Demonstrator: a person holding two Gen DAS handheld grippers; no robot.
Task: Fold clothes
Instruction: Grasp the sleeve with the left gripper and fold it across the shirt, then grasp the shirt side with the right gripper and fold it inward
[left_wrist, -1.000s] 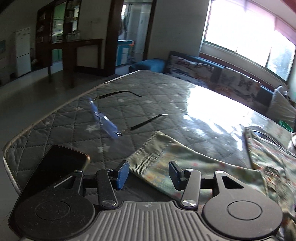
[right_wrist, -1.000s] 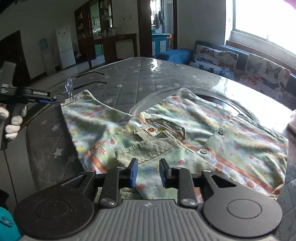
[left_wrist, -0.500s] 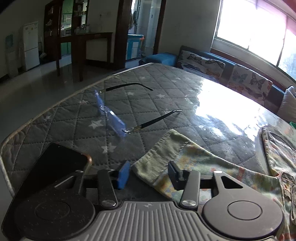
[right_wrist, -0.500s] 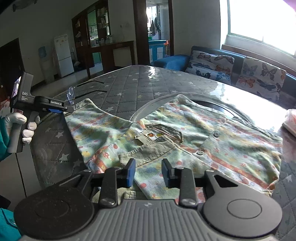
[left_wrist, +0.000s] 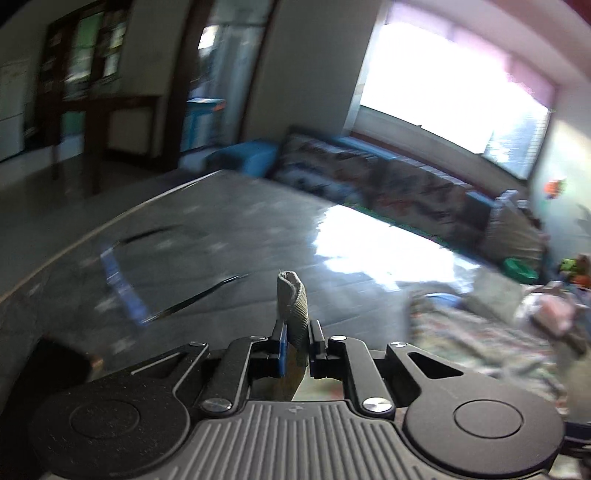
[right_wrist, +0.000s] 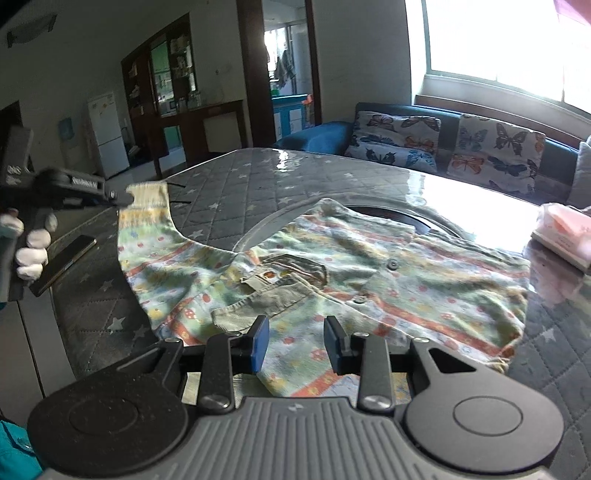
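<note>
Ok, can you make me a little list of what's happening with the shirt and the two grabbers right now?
shirt: patterned, lying on the quilted table
sleeve cuff: lifted off the table
left gripper: shut on the sleeve cuff
right gripper: open, over the shirt's near edge
phone: flat near the table's left edge
glasses: on the table, blurred
</note>
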